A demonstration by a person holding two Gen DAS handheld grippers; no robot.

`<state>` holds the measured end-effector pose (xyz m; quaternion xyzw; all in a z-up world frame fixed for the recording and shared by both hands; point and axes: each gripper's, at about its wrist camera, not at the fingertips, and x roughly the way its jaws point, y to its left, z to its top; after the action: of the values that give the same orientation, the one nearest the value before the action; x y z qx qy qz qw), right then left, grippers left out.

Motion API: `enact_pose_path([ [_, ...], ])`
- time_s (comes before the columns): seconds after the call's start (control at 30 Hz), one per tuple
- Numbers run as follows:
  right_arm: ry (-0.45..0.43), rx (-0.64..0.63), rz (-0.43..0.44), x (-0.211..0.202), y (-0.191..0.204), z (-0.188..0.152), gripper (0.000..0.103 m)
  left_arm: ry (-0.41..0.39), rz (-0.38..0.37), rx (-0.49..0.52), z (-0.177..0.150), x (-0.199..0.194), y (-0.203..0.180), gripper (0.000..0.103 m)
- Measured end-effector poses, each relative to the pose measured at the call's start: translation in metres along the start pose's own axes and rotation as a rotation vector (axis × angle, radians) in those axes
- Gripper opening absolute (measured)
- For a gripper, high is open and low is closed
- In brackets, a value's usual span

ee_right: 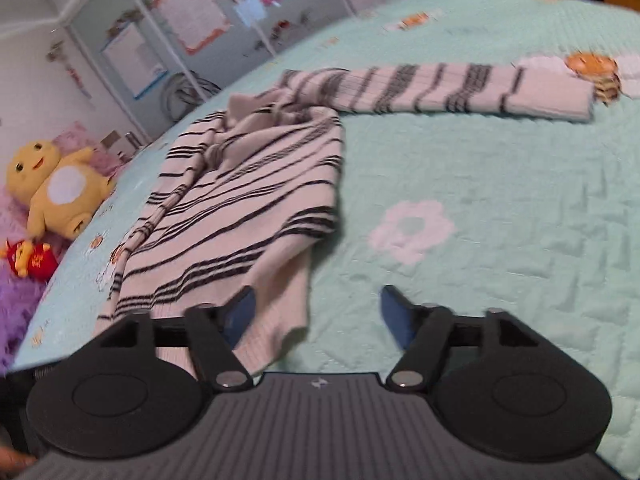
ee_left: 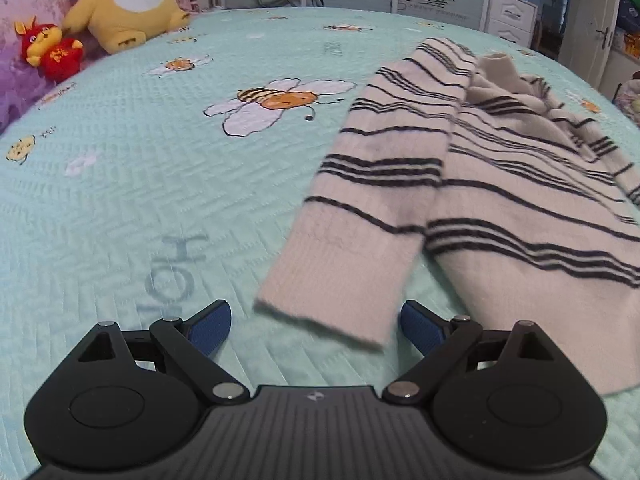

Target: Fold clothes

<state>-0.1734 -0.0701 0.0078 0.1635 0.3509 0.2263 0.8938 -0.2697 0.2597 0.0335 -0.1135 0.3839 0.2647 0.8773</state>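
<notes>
I see the striped sweater [ee_left: 460,184] lying rumpled on the bee-print bedspread [ee_left: 140,200]. My left gripper [ee_left: 316,326] is spread wide and empty, with the sweater's sleeve cuff [ee_left: 332,300] lying just ahead between its fingers, sleeve running away. My right gripper [ee_right: 318,316], also released, sits at the sweater's hem [ee_right: 276,320]; its other sleeve [ee_right: 440,88] stretches far right.

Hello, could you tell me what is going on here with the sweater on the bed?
A person holding a gripper in each hand is folding a striped sweater on a mint bedspread. Both grippers are open and hold nothing. The left gripper sits just before the cuff of the near sleeve, which lies alongside the body. The right gripper is at the hem, while the other sleeve stretches out flat, not yet folded in.
</notes>
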Motion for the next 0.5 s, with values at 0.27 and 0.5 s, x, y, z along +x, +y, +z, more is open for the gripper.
enact_pose_path([
  [0.27,-0.092,-0.149,0.007,-0.002,0.01,-0.017,0.084,-0.081,-0.005,0.042,0.003,0.016,-0.001,0.098],
  [0.5,-0.099,-0.137,0.032,-0.003,0.007,-0.021,0.086,-0.085,-0.113,-0.032,0.036,0.014,0.014,0.017],
])
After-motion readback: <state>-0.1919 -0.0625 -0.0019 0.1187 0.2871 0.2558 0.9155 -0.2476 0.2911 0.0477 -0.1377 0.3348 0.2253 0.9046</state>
